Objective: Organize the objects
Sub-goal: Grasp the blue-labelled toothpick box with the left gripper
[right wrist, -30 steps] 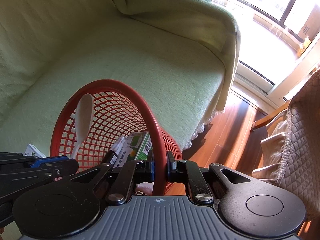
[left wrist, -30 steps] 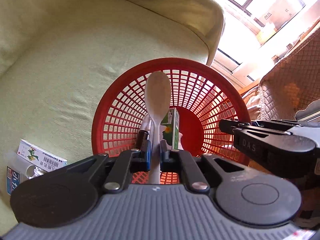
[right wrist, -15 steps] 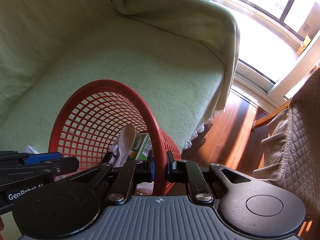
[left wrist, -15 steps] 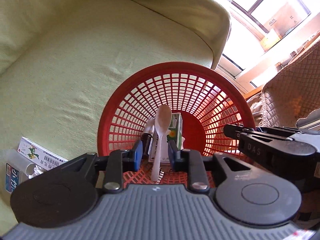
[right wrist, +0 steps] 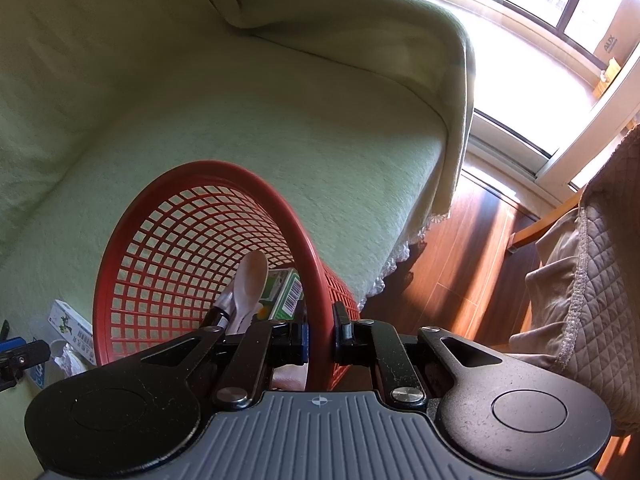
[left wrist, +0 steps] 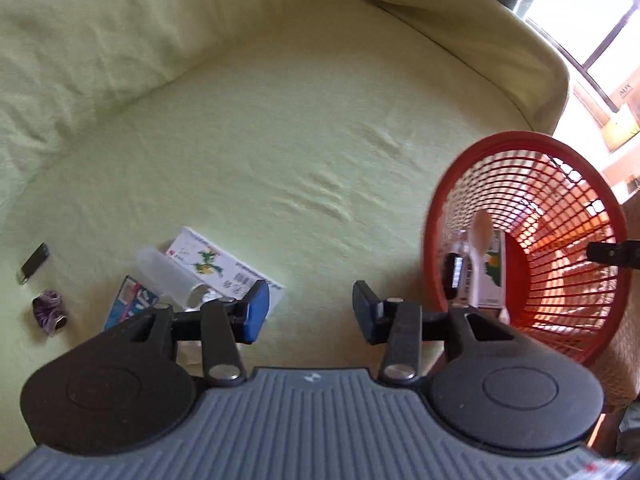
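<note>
A red mesh basket (left wrist: 568, 216) (right wrist: 168, 240) stands tilted at the sofa's front edge. Inside it lie a pale spoon (left wrist: 480, 240) (right wrist: 250, 280), a green-and-white carton (left wrist: 494, 276) (right wrist: 286, 294) and a dark tube (left wrist: 454, 272). My right gripper (right wrist: 320, 336) is shut on the basket's rim. My left gripper (left wrist: 310, 314) hangs over the green sofa cover left of the basket; its jaws are opening and nothing is between them. To its left lie a white printed box (left wrist: 224, 268), a clear plastic bottle (left wrist: 168, 276) and a blue packet (left wrist: 128, 304).
Farther left on the sofa cover (left wrist: 260, 140) lie a small dark stick (left wrist: 34, 262) and a purple scrunched item (left wrist: 48, 310). Right of the sofa are a wooden floor (right wrist: 468, 280), a quilted beige chair (right wrist: 592, 280) and a bright window (right wrist: 520, 20).
My left gripper let go of the spoon, which dropped into the basket. It then swung left over the sofa cover with its jaws widening. My right gripper kept its hold on the rim.
</note>
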### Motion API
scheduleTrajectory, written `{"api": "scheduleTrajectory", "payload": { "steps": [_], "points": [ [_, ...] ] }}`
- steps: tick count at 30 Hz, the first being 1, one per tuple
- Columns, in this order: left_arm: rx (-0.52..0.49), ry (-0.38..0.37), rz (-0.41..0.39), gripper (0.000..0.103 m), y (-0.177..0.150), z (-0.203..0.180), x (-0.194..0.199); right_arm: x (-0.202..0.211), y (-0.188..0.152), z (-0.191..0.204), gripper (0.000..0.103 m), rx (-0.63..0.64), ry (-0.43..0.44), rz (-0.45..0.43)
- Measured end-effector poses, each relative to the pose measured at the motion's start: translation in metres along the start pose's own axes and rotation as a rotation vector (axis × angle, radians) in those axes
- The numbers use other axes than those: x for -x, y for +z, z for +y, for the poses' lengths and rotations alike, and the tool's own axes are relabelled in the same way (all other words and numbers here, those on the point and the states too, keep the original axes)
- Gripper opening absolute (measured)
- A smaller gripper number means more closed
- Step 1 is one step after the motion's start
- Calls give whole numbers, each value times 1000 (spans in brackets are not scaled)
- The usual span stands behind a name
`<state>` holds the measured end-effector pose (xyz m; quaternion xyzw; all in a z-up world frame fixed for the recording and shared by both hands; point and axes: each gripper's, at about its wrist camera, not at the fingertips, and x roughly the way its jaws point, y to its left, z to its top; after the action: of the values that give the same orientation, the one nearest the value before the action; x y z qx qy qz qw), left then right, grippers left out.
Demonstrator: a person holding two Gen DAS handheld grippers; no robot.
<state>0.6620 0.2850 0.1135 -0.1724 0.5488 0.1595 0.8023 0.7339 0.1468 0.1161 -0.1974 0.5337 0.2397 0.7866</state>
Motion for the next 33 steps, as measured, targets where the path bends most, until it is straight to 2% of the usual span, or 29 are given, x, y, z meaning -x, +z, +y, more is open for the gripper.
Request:
{"api": "scheduleTrajectory", "payload": {
  "steps": [5,9,13,15,17,19,21,27,33],
  "points": [
    [11,135,3,40,-26,49,-16,1,-1,-2,8,-16,2,9],
    [16,234,54,40,-43,87,-38,2,-1,0,8,-18,-2,11],
    [57,238,60,40,-54,117,-53,2,0,-1,8,-23,-6,14],
    [33,261,57,41,-58,125,-62,2,0,0,8,-25,-9,15],
    [10,250,65,42,-59,131,-70,2,0,0,8,-26,-13,14],
    [-28,218,70,50,-58,135,-80,2,0,1,8,-27,-17,15],
    [-85,215,69,54,-57,133,-88,2,0,2,8,-27,-21,14],
    [-196,188,76,57,-49,131,-111,1,-1,5,8,-27,-33,15],
    [-215,163,116,56,-48,136,-126,0,-1,4,8,-38,-41,15]
  ]
}}
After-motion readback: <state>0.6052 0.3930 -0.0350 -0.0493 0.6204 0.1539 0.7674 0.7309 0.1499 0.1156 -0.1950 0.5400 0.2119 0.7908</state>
